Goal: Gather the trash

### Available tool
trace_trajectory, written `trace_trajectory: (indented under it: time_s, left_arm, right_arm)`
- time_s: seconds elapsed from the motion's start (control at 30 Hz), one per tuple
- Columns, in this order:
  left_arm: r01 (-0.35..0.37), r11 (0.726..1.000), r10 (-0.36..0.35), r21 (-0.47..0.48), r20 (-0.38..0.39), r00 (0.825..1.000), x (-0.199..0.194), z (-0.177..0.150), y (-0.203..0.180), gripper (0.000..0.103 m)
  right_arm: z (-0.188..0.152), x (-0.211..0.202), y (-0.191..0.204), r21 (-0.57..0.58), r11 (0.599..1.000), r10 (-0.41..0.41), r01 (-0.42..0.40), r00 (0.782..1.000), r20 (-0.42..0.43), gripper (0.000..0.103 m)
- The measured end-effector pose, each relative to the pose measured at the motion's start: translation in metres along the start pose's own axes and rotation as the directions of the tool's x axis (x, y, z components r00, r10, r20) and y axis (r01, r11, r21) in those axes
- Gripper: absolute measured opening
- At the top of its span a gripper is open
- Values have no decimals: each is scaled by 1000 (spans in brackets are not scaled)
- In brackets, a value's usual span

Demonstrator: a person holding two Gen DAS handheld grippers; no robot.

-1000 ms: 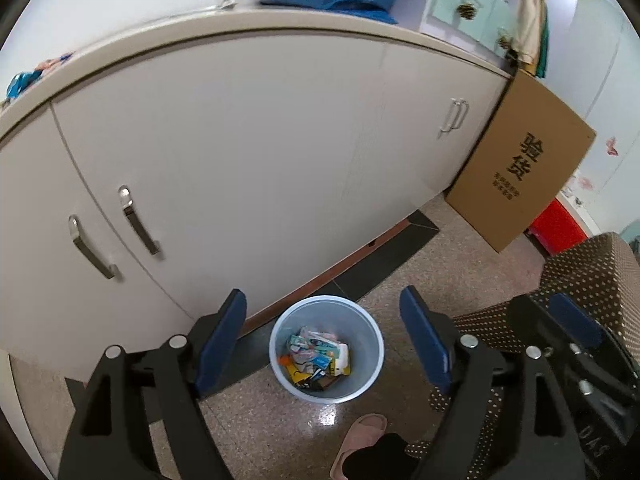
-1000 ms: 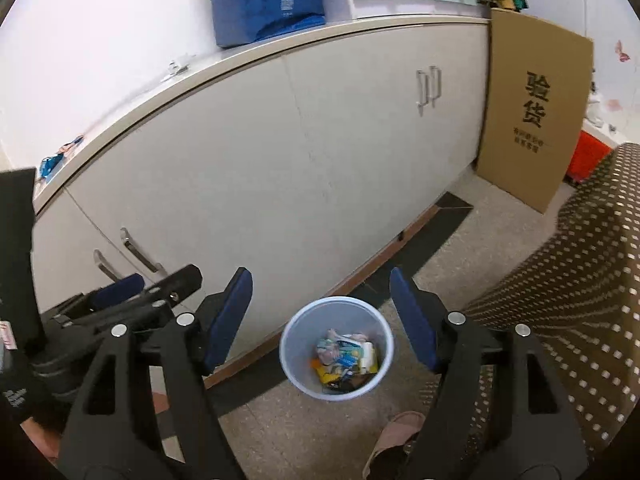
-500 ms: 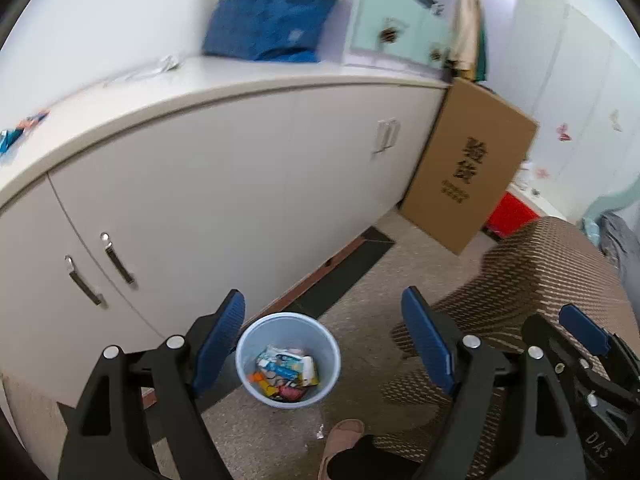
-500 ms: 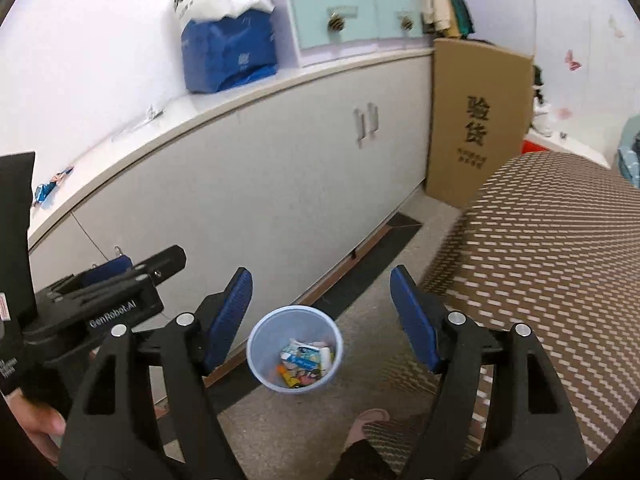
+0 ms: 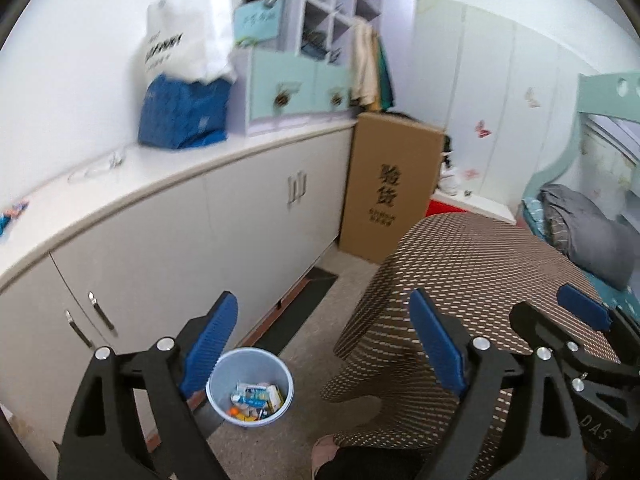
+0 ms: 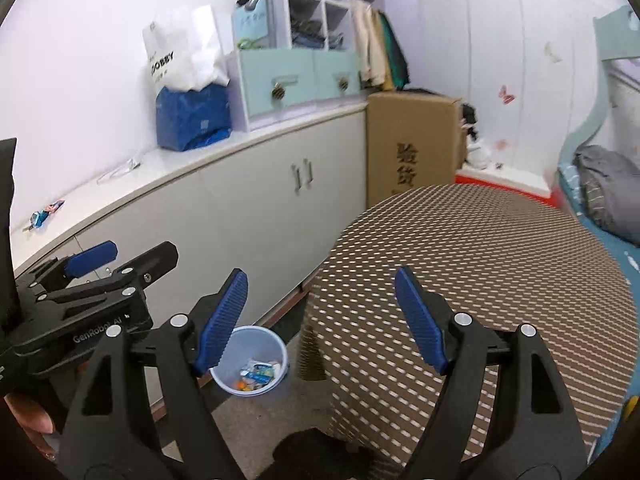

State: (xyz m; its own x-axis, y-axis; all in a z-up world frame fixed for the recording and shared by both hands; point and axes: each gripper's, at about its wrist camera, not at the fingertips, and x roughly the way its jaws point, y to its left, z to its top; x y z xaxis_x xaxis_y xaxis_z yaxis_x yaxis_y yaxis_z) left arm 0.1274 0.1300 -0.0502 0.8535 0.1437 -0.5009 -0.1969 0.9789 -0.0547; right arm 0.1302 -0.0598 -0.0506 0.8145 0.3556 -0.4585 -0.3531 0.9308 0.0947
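Note:
A pale blue trash bin [image 5: 250,390] stands on the floor against the white cabinets, with several wrappers [image 5: 256,398] inside. It also shows in the right wrist view [image 6: 251,362]. My left gripper [image 5: 324,344] is open and empty, high above the bin. My right gripper [image 6: 320,318] is open and empty, held beside the left gripper [image 6: 92,280]. A small wrapper [image 6: 44,212] lies on the countertop at the left.
A table with a brown patterned cloth [image 5: 472,264] stands right of the bin. A cardboard box [image 5: 390,192] leans by the cabinets. A blue bag [image 5: 180,114] and teal drawers [image 5: 296,92] sit on the counter. A bed [image 5: 592,236] is at far right.
Both grippers have risen and tilted up away from the bin. The bin now looks smaller and lower, and the countertop, shelves and bed have come into view. Both stay open.

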Motion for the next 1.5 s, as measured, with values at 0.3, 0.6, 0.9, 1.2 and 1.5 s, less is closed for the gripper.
trace_trajectory:
  time_s: [0.3, 0.6, 0.9, 1.2, 1.5]
  left_arm:
    - [47, 997, -52, 53, 92, 994, -62, -11, -34, 91]
    - [61, 994, -74, 89, 148, 986, -104, -20, -50, 91]
    - [85, 992, -103, 98, 203, 974, -132, -26, -58, 95]
    - [92, 990, -114, 107, 219, 969, -136, -26, -66, 95]
    - [106, 987, -131, 122, 221, 966, -136, -28, -73, 95]
  right_arm:
    - [-13, -71, -15, -1, 998, -69, 69, 991, 111, 82]
    - [-28, -121, -24, 14, 992, -129, 129, 972, 195, 86]
    - [-39, -151, -32, 57, 984, -179, 170, 950, 255, 89]
    - [-41, -166, -39, 65, 976, -216, 206, 932, 291, 90]
    - [-44, -170, -45, 77, 972, -237, 224, 927, 291, 90]
